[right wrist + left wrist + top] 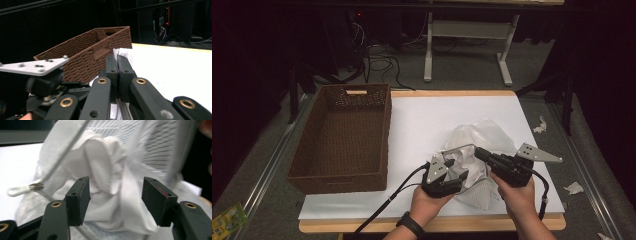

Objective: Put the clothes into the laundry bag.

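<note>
— White mesh laundry bag (pixel 472 150), item one: where was it?

— Lower centre-right of the high view, crumpled on the white table sheet (pixel 422 120), between my two grippers. In the left gripper view I saw white cloth (pixel 105 170) bunched inside the mesh, and the bag's zipper pull (pixel 23 189) at the left edge of the frame.

— Item two, the left gripper (pixel 447 172)?

— Lower centre of the high view, held in the left hand (pixel 427 202). Its jaws stood wide apart, with the bag's fabric lying between them; I could not tell whether either pad touched it.

— Item three, the right gripper (pixel 479 152)?

— Lower right of the high view, in the right hand (pixel 517 197). I logged its jaws as pressed together on an edge of the mesh laundry bag; the right gripper view showed a thin strip of the netting pinched between the pads (pixel 125 67) at frame centre.

— Anything else?

— Brown wicker basket (pixel 344 140), left half of the high view, on the table well apart from the bag. Scraps of white paper (pixel 574 187) lay on the grey floor at the right edge.
</note>
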Demonstrator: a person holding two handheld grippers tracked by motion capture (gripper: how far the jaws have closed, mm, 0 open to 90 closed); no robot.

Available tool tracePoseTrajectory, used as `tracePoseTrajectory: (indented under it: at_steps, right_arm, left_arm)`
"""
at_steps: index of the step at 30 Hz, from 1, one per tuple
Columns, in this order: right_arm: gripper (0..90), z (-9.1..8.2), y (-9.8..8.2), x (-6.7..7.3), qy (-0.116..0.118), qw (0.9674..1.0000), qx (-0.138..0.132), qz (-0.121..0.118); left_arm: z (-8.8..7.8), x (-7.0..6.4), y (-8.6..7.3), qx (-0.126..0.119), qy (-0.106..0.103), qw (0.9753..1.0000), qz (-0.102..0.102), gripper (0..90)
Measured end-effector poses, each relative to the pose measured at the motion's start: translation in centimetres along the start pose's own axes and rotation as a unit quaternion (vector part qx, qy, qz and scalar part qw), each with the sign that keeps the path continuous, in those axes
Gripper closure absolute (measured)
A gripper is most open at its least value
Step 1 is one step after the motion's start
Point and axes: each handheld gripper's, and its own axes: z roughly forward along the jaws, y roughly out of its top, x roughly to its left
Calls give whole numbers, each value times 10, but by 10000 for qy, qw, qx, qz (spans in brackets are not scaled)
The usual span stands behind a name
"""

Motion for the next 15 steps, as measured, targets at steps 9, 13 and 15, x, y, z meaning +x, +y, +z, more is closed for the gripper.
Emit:
tracePoseTrajectory:
  at_steps: [9, 13, 15]
  right_arm:
    - [895, 0, -1, 1, -1, 10000, 1, -12]
    - [896, 0, -1, 0, 5, 10000, -6, 8]
    - [895, 0, -1, 0, 1, 10000, 0, -2]
  left_arm:
    - [33, 0, -18, 651, -151, 9976, -186, 541]
    - [38, -1, -17, 726, -188, 9971, -89, 849]
    - [37, -2, -8, 503, -30, 9987, 29, 877]
